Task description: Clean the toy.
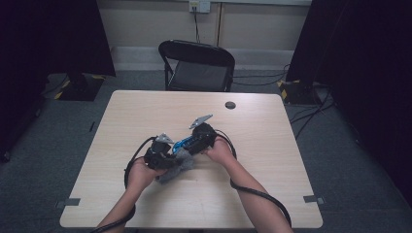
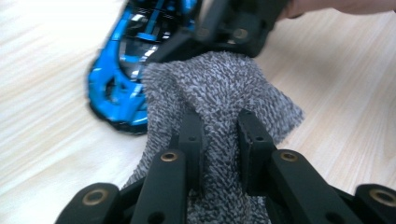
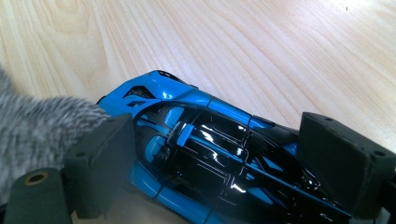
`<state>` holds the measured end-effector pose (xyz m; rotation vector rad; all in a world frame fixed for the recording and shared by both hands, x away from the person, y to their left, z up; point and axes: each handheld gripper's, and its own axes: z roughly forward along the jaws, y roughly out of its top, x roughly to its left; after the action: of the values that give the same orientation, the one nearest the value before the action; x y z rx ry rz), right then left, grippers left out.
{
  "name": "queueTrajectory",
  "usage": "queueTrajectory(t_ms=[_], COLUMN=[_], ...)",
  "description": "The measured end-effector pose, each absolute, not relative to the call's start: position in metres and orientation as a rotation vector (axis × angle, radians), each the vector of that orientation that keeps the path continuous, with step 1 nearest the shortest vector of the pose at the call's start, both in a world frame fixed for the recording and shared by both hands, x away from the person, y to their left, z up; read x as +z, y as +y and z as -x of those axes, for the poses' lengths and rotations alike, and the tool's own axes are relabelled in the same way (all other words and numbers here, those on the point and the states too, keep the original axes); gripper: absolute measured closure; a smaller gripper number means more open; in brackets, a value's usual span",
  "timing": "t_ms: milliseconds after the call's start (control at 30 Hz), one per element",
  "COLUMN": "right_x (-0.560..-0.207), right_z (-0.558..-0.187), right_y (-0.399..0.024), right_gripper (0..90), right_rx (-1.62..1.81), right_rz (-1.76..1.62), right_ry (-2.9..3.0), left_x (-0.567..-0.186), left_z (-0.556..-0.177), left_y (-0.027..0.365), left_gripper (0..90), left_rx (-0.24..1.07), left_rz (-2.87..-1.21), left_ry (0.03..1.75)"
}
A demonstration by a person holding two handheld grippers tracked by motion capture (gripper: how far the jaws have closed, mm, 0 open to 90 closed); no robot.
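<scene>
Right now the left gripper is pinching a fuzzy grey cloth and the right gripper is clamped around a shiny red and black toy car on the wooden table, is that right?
Not quite: the toy car is blue and black, not red, as the right gripper view shows. The rest holds: the left gripper pinches the fuzzy grey cloth, and the right gripper clamps the car on the wooden table.

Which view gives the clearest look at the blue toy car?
The right gripper view: the blue toy car lies large and sharp between the right gripper jaws. The left gripper view shows its front end, blurred, beside the grey cloth. The high view shows a small blue sliver.
</scene>
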<state>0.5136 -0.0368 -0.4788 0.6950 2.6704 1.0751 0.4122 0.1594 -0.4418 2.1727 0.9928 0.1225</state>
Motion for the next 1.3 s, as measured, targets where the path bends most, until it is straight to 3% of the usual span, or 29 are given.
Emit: queueTrajectory(t_ms=[333, 800, 1300], right_x=[-0.479, -0.479, -0.479], right_z=[-0.513, -0.512, -0.513], right_y=[-0.037, -0.036, -0.036], right_gripper=[11.4, 11.3, 11.4], right_rx=[1.075, 1.079, 1.081], right_rz=[-0.7, -0.686, -0.681], right_ry=[2.672, 2.669, 2.672], left_x=[-0.426, -0.441, -0.459], left_z=[-0.417, -0.447, -0.485], left_y=[0.187, 0.216, 0.197], left_gripper=[74.5, 74.5, 73.8], left_rx=[0.185, 0.24, 0.373], left_rz=[-2.076, -2.013, -2.054], left_ry=[1.043, 1.191, 1.323])
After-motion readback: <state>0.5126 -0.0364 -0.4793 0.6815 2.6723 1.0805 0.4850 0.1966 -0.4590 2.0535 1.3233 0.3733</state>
